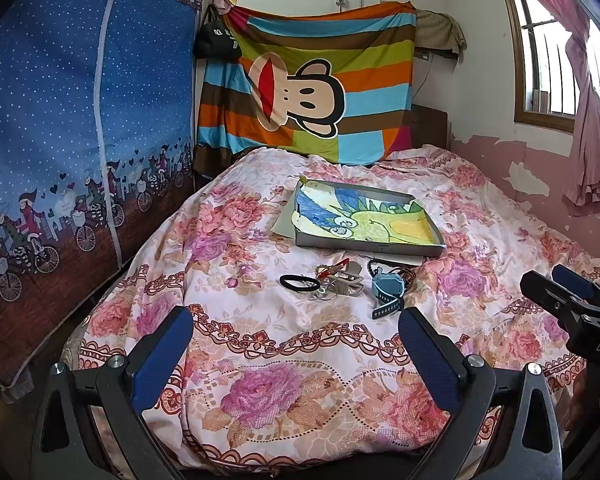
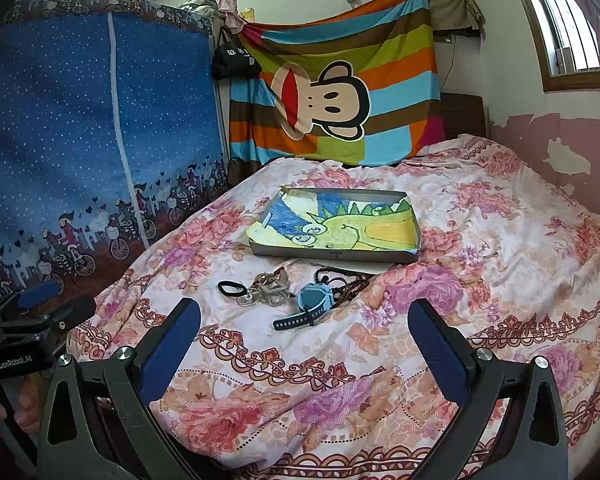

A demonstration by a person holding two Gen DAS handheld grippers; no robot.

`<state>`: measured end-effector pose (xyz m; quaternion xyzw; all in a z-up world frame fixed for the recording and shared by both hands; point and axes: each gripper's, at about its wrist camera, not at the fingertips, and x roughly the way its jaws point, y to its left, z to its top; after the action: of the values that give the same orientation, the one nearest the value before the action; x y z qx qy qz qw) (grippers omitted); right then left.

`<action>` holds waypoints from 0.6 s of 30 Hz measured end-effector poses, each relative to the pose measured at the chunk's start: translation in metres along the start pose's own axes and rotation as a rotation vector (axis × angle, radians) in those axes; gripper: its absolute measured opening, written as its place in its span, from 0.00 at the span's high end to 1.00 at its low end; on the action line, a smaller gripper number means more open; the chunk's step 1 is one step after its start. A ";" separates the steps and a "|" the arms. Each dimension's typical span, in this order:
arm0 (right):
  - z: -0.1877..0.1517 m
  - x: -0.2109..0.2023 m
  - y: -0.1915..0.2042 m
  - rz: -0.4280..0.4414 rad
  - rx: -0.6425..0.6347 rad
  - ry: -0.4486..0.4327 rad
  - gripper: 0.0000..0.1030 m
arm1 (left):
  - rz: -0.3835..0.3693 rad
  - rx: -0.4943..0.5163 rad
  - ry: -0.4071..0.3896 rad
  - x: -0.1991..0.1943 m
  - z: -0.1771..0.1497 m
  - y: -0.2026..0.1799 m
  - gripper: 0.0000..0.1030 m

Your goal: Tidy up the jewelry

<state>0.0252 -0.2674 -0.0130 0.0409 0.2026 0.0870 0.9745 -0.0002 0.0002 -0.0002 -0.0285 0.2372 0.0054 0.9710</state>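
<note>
On the bed covered by a pink floral quilt (image 2: 500, 240), nothing has yet been sorted: the step in hand is judged to be the opening approach. A small heap of jewelry is seen near the middle of the bed, just short of a shallow grey cardboard tray lined with a blue, green and yellow crayon drawing (image 2: 334, 254). The heap is made up of a black elastic hair loop (image 2: 233, 289) on its left, a tangle of silvery and beige pieces with a red cord (image 2: 270, 290), a light-blue watch with a dark-blue strap (image 2: 310, 306) and a dark brown bead string (image 2: 346, 280) nearest the tray.

The left tongs (image 1: 296, 350) are held wide and empty, low over the near edge of the bed. The right tongs (image 2: 304, 342) are likewise spread wide, with nothing between them, pointed at the watch.

The next move is judged to call for a reach forward and a narrow pinch on one piece, probably the watch, lifted clear of the bead string it touches.

"GenRobot.AI" is read on the left tool, "DAS" on the right; the writing on a hanging black bag (image 2: 234, 62) cannot be made out.
</note>
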 end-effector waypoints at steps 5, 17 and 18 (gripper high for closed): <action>0.000 0.000 0.000 0.000 0.000 0.000 0.01 | 0.000 0.000 -0.001 0.000 0.000 0.000 0.00; -0.001 0.001 0.000 0.001 0.001 0.000 0.01 | 0.002 0.002 0.000 0.000 0.000 0.000 0.00; -0.001 0.001 0.000 0.001 0.001 0.001 0.01 | 0.001 0.002 0.000 0.000 0.000 0.000 0.00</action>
<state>0.0260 -0.2671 -0.0144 0.0415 0.2030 0.0872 0.9744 -0.0001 -0.0002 -0.0002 -0.0273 0.2373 0.0057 0.9710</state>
